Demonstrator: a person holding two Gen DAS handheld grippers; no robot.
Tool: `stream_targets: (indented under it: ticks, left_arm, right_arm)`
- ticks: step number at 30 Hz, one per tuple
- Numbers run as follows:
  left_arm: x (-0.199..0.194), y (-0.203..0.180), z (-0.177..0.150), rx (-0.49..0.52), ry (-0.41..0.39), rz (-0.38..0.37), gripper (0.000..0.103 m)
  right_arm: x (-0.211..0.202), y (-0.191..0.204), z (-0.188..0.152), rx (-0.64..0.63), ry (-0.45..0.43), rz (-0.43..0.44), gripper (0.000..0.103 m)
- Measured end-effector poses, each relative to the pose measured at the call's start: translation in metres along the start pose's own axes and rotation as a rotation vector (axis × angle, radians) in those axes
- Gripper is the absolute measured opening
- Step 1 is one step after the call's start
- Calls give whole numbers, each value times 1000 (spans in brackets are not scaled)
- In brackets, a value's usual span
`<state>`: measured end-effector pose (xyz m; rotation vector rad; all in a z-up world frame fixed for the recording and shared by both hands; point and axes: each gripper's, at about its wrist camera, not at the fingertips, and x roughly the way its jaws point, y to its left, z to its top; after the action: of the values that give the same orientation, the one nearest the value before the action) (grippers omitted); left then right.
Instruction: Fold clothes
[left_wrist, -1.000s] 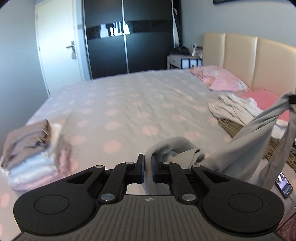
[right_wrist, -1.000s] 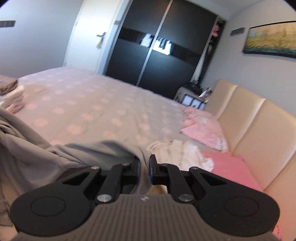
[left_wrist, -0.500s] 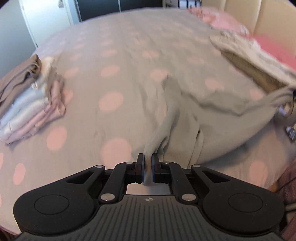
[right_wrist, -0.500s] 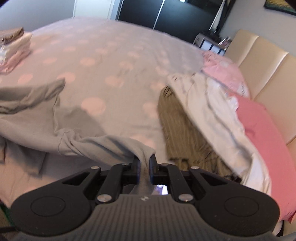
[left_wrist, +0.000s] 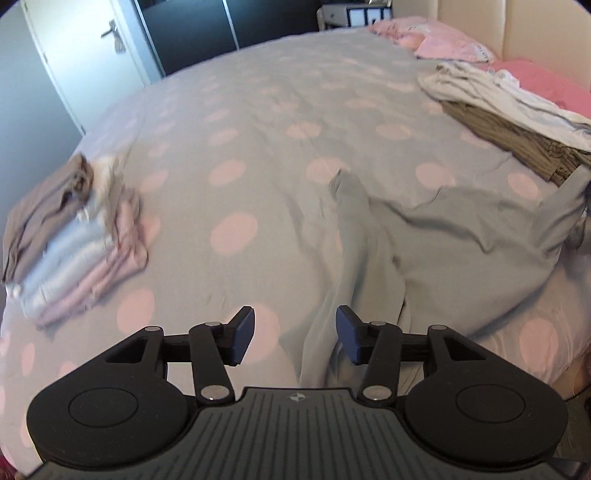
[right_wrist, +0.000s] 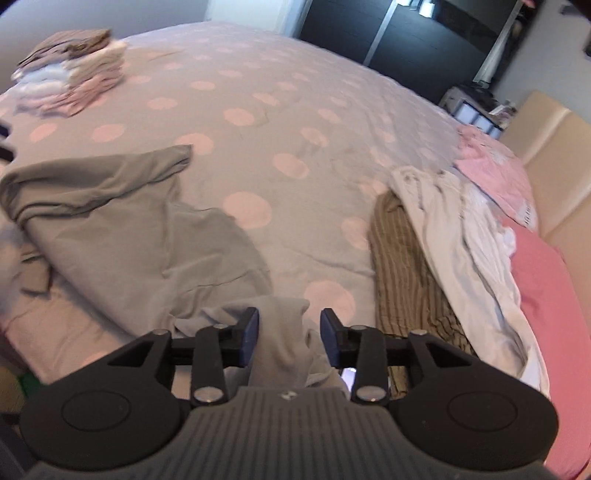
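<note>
A grey garment (left_wrist: 454, 243) lies crumpled on the dotted bedspread (left_wrist: 266, 122), spread from the near edge toward the right. My left gripper (left_wrist: 295, 334) hangs low over its near end. The jaws are opening, and a fold of the grey cloth lies loose between them, beside the right finger. In the right wrist view the same grey garment (right_wrist: 129, 229) stretches off to the left. My right gripper (right_wrist: 290, 338) is also opening, with a bunched corner of the cloth standing loose between its fingers.
A stack of folded clothes (left_wrist: 70, 236) sits at the left of the bed, also seen as the stack (right_wrist: 74, 81). A pile of unfolded white and brown striped clothes (right_wrist: 436, 251) lies to the right by pink pillows (right_wrist: 546, 295). A beige headboard (right_wrist: 554, 147) stands behind.
Both grippers came down to the bed with the grey garment, then opened and let it go. The garment, hanging between them a second ago, now lies on the bedspread.
</note>
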<state>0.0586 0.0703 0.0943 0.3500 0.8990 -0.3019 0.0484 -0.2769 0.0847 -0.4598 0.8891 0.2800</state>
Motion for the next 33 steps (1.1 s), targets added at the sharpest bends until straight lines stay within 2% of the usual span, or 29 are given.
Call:
stream_targets:
  ticks: [4, 7, 12, 17, 18, 21, 26, 27, 29, 31, 33]
  left_arm:
    - [12, -11, 19, 18, -26, -97, 47]
    - [36, -21, 33, 35, -18, -143, 46]
    - [75, -40, 48, 56, 21, -186, 46]
    - [108, -60, 49, 101, 86, -150, 45]
    - [116, -64, 47, 112, 112, -134, 39]
    - [131, -67, 36, 140, 173, -103, 35]
    - [139, -58, 28, 143, 186, -87, 20]
    - [138, -56, 28, 132, 183, -93, 16]
    - [134, -51, 30, 110, 172, -104, 10]
    - [126, -43, 34, 70, 145, -122, 8]
    - [112, -28, 38, 8, 101, -130, 6]
  right_arm:
    - [-1, 5, 5, -44, 43, 71, 41]
    - [3, 5, 13, -39, 30, 87, 41]
    - [44, 5, 31, 13, 31, 124, 40]
    - [102, 4, 42, 64, 31, 144, 38]
    - [114, 3, 43, 72, 33, 145, 37]
    - [142, -4, 40, 97, 56, 148, 35]
    - [180, -17, 33, 195, 118, 195, 35]
    - [185, -18, 31, 216, 132, 203, 32]
    - [186, -14, 29, 199, 131, 189, 17]
    - [181, -11, 30, 182, 121, 181, 10]
    - [171, -9, 33, 170, 101, 168, 9]
